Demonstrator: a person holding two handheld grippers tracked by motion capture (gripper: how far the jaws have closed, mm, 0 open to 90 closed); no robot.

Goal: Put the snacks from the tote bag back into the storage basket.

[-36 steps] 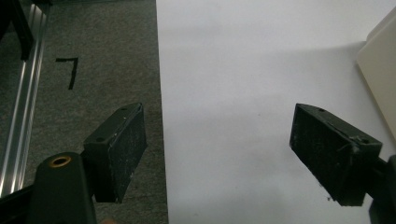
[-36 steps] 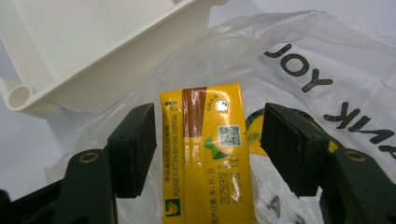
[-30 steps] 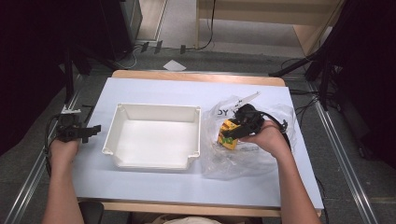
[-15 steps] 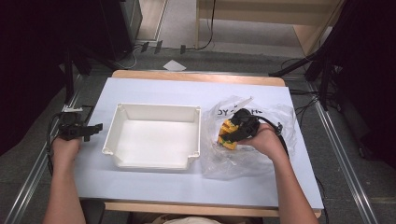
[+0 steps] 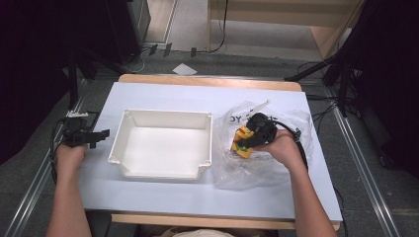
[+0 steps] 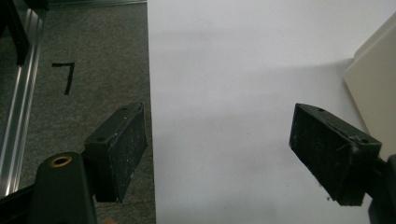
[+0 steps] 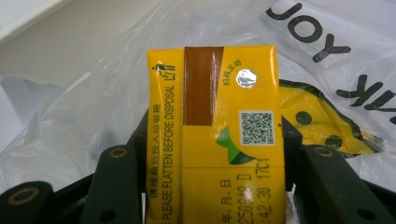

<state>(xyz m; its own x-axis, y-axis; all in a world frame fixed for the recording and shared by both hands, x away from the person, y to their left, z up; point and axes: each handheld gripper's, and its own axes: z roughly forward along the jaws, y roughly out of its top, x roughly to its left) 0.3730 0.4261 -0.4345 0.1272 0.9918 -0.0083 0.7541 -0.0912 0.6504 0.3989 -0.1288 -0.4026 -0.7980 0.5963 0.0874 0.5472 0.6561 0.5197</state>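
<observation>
Both forearms are seen bare, no sleeves being visible. The left black two-jaw gripper [image 5: 101, 134] is fitted with flat rectangular black pads [image 6: 122, 149], scuffed and dusted grey, each bearing a small recessed hole near its outer end; a brass-ringed hole is noted on the rounded black arm below. The right black two-jaw gripper [image 5: 240, 143] carries matching brass-ringed holes, and a black cable [image 5: 296, 143] is trailed from it

Grey carpet floor [image 5: 257, 54] surrounds the white-topped wooden table [image 5: 197, 94].
</observation>
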